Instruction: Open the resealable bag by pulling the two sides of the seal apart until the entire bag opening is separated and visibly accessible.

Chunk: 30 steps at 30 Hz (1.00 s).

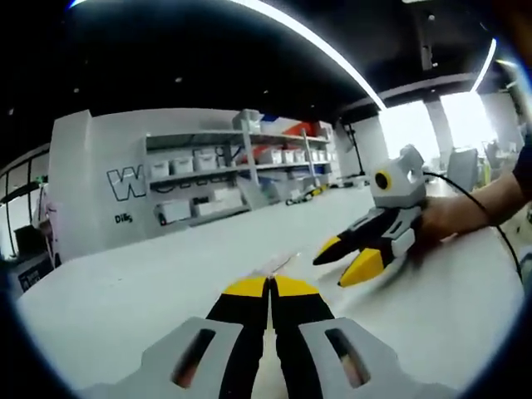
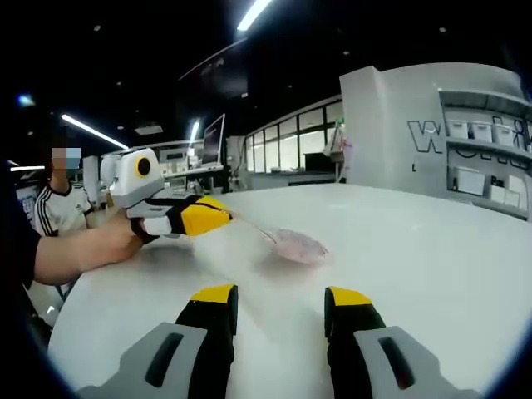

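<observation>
A small clear bag with pinkish contents (image 2: 297,246) lies on the white table (image 2: 432,266). My left gripper (image 2: 224,218) comes in from the left, held by a hand, and is shut on the bag's near edge. In the left gripper view its yellow tips (image 1: 270,287) are pressed together, with a thin strip of the bag (image 1: 281,264) sticking out ahead of them. My right gripper (image 2: 281,298) is open with nothing between its jaws, a short way back from the bag. In the left gripper view it rests low over the table (image 1: 125,307) at the right (image 1: 345,260), jaws apart.
Shelves with white bins (image 1: 241,166) stand against a lettered grey wall beyond the table's far edge. A person in a striped shirt (image 2: 60,212) sits at the left past the table. A cable (image 1: 490,220) trails from the right gripper over a forearm.
</observation>
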{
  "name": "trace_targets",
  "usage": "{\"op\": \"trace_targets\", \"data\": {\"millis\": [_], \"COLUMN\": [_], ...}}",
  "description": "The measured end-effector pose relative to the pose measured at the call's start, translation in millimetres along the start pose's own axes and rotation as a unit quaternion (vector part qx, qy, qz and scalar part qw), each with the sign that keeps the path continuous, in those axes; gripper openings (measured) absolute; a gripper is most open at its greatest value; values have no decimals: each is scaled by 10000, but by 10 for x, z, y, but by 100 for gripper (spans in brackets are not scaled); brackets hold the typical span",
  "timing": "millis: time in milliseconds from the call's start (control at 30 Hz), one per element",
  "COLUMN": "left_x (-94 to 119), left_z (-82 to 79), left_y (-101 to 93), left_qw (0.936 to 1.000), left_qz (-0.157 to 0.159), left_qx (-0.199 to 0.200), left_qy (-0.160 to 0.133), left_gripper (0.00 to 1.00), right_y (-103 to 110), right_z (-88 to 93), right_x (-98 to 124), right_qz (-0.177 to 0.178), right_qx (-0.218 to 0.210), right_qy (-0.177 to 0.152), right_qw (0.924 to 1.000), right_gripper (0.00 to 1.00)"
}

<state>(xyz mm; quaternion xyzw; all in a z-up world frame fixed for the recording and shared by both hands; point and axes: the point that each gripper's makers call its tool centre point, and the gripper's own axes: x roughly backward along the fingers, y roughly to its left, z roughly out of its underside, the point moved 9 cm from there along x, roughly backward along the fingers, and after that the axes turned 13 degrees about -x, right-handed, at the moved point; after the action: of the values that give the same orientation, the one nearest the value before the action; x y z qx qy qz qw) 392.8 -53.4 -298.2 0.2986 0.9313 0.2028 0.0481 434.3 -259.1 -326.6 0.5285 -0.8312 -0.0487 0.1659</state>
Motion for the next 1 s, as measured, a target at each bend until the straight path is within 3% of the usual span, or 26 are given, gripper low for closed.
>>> {"op": "trace_targets", "data": {"millis": [1000], "left_x": [30], "left_z": [-184], "left_y": [-34], "left_qw": [9979], "left_qz": [-40], "left_qx": [-418], "left_qy": [-503], "left_gripper": [2], "right_y": [-11], "right_z": [-3], "right_x": [3], "right_qz": [-2], "right_qx": [-10], "right_qy": [6], "right_qw": [10000], "right_gripper": [39]}}
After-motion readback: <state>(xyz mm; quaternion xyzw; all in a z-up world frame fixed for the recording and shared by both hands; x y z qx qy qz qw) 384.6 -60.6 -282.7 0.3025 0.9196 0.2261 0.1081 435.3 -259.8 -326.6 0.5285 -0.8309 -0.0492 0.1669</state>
